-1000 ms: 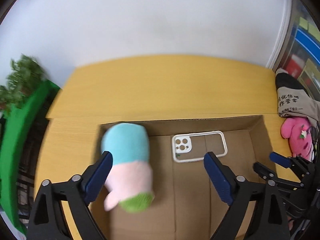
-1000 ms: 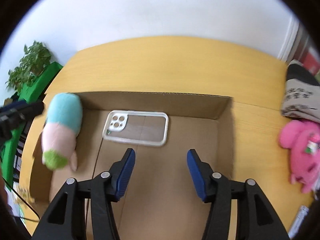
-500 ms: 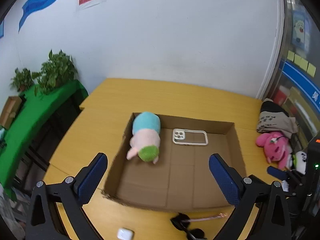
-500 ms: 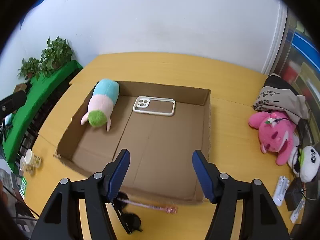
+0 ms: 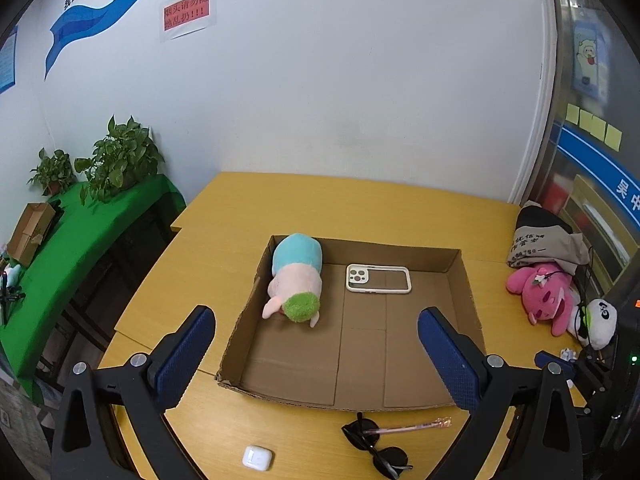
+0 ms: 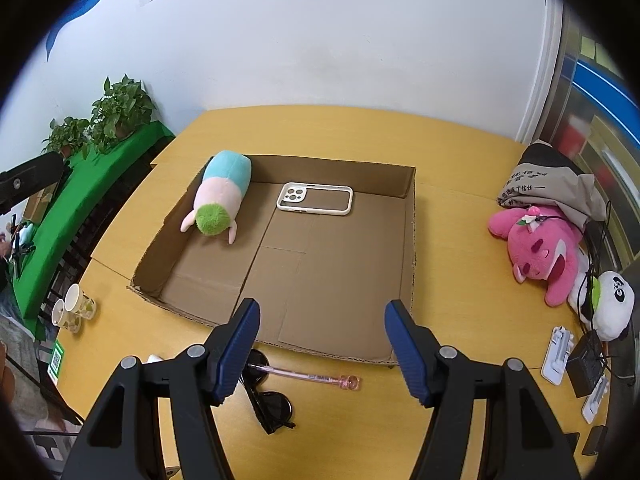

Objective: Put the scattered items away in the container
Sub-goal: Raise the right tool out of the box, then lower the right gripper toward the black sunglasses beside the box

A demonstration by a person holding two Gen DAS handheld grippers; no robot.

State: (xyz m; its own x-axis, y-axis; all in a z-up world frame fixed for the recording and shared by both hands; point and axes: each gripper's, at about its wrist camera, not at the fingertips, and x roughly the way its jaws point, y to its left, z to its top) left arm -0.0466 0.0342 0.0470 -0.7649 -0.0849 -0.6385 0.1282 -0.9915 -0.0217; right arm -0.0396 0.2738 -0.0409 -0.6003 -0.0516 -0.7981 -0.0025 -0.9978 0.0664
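My left gripper (image 5: pixel 316 350) and my right gripper (image 6: pixel 322 346) both hang above the near edge of the yellow table (image 5: pixel 360 216), each with its blue-padded jaws spread wide and nothing between them. The shallow cardboard box (image 5: pixel 466 280) lies flat on the table ahead of me. Inside it, a plush toy (image 5: pixel 298 276) with a light blue, pink and green body lies along the left wall at the far corner, green end toward me. Beside it, apart from it, a white-rimmed clear phone case (image 5: pixel 378 279) lies flat near the far wall. Outside the box, just beside its near wall, black sunglasses (image 5: pixel 376 452) rest on the table with a pink pen (image 5: pixel 412 427) lying across them. A white earbud case (image 5: pixel 257 458) sits to their left, near the table's front. At the right edge of the table, well apart from the box, a pink plush (image 6: pixel 540 248) leans against a panda plush (image 6: pixel 612 308). Two paper cups (image 6: pixel 74 310) lie on their sides at the table's left edge, seen from the right wrist.
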